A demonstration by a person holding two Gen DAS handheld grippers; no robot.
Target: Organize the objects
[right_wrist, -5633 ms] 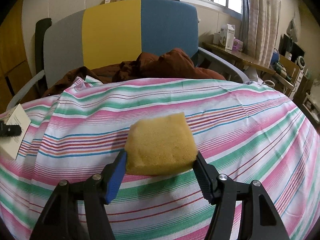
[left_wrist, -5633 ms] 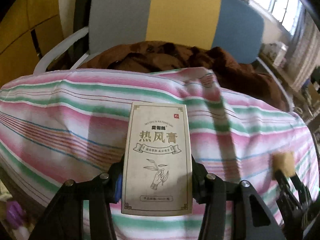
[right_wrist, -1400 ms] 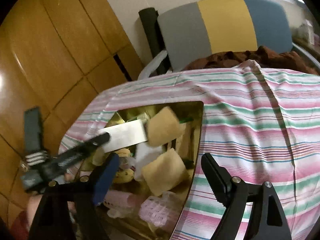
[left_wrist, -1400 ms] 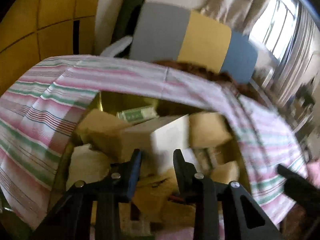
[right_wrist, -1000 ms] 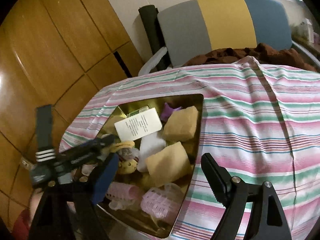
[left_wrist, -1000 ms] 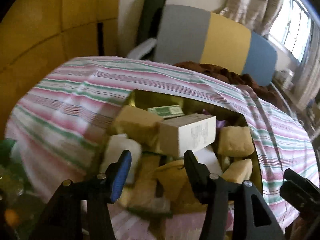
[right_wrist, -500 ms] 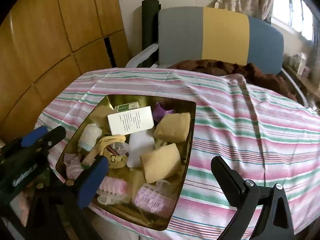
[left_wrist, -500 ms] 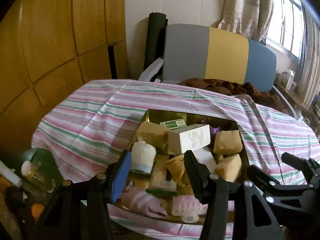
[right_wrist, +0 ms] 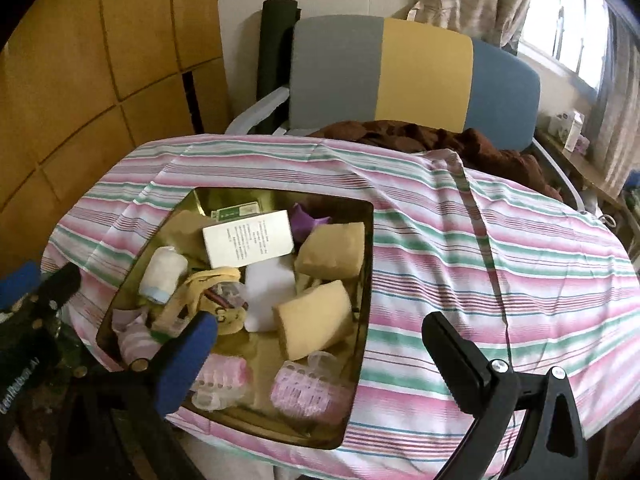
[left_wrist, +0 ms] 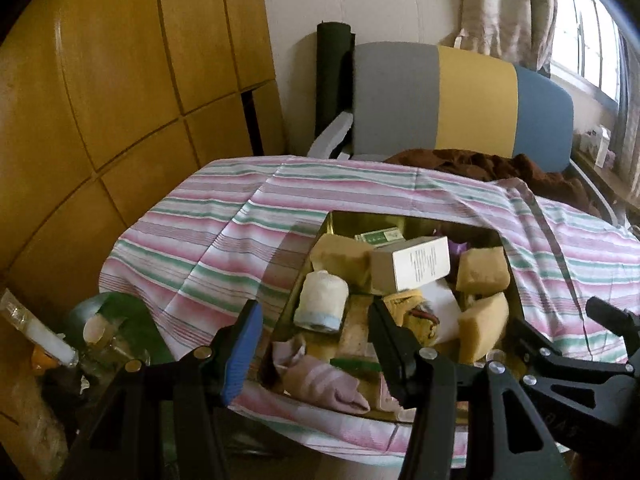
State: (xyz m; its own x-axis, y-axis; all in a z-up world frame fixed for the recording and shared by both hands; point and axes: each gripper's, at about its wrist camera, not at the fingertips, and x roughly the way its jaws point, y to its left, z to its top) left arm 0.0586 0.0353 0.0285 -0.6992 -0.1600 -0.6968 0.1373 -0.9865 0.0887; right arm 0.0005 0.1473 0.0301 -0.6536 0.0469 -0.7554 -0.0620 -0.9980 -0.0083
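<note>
Both grippers have backed off empty, left gripper [left_wrist: 316, 328] half-open and right gripper [right_wrist: 320, 336] spread wide, because the box [right_wrist: 248, 238] and sponge [right_wrist: 332, 252] now lie in the gold tin [right_wrist: 362, 320] at ten o'clock on the striped cloth [right_wrist: 500, 264].

We see our left gripper [left_wrist: 314, 330] as a black plastic frame with two angled fingers, one faced with a blue pad [left_wrist: 242, 350], the other black, and round silver screws at the joints. Our right gripper [right_wrist: 320, 336] has the same build: black ribbed finger, blue-padded finger, silver screws, and faint embossed lettering on its frame.
</note>
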